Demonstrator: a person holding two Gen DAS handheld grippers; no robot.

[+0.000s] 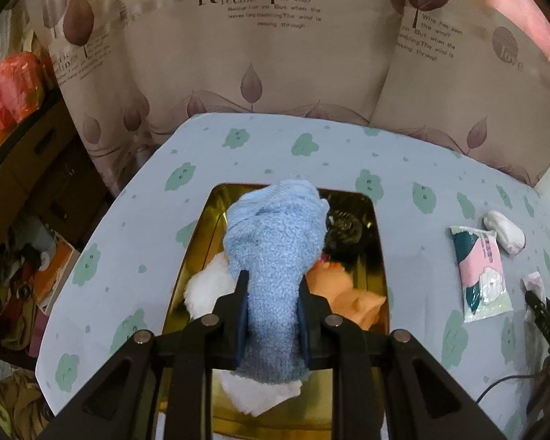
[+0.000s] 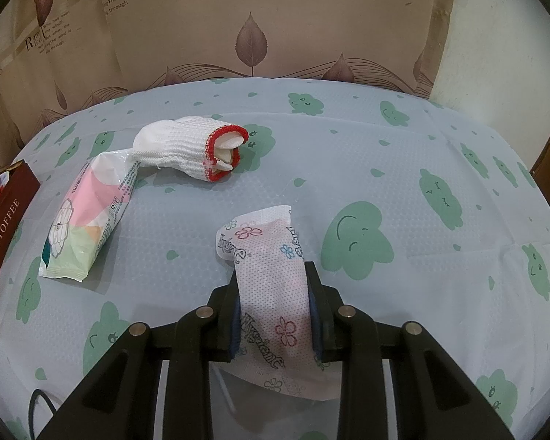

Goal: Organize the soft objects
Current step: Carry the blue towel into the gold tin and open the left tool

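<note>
Sock (image 1: 275,249) between left jaws, above tin (image 1: 376,234)

Leaf-printed curtain (image 1: 275,55) hangs behind the table's blue cloud-patterned cloth (image 2: 385,168).

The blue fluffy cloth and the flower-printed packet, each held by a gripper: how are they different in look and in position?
The blue fluffy cloth is thick, plain and fuzzy; the flower-printed packet is thin and smooth, with printed flowers and letters. The cloth is held by the left gripper over the gold tin, where other soft things lie; the packet is held by the right gripper over the bare tablecloth. Both are soft and pinched between closed jaws.
</note>
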